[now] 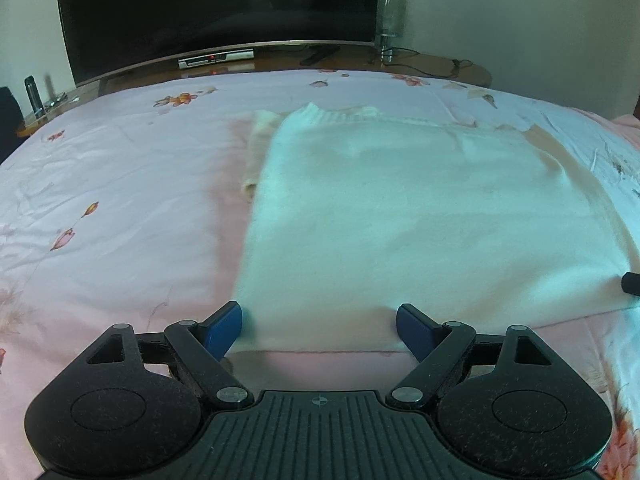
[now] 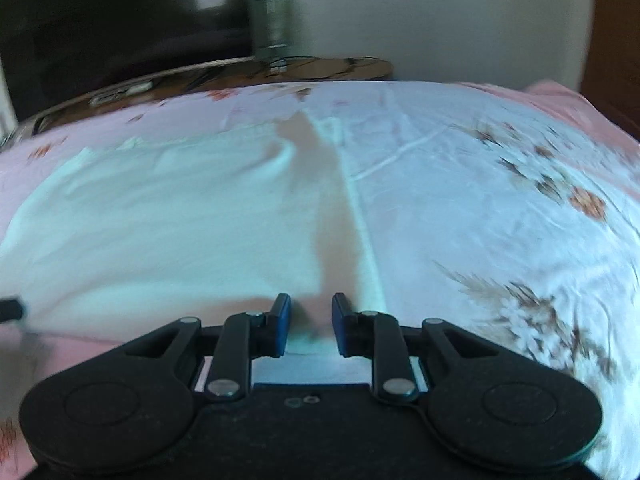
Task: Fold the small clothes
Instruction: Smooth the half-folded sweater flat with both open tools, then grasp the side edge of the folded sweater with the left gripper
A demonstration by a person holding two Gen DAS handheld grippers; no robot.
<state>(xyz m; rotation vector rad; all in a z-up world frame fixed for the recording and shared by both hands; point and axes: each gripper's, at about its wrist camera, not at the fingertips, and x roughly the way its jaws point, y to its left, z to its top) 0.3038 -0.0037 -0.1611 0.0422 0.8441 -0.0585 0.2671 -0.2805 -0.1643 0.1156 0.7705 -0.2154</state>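
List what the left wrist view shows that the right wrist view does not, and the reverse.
Only the left wrist view shows the sweater's whole spread, its collar, a sleeve tucked along its left side, the set-top box and the wide-open left gripper at the near hem. Only the right wrist view shows the sweater's right edge, the large flower print and the right gripper, open at the hem's right corner. Both show the sweater, pink bedsheet, television and lamp.

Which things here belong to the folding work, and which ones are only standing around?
For the job:
- white sweater
- left gripper, open at its near hem
- right gripper, open by its right edge
- bed sheet

Just there:
- television
- set-top box
- glass lamp
- bottle
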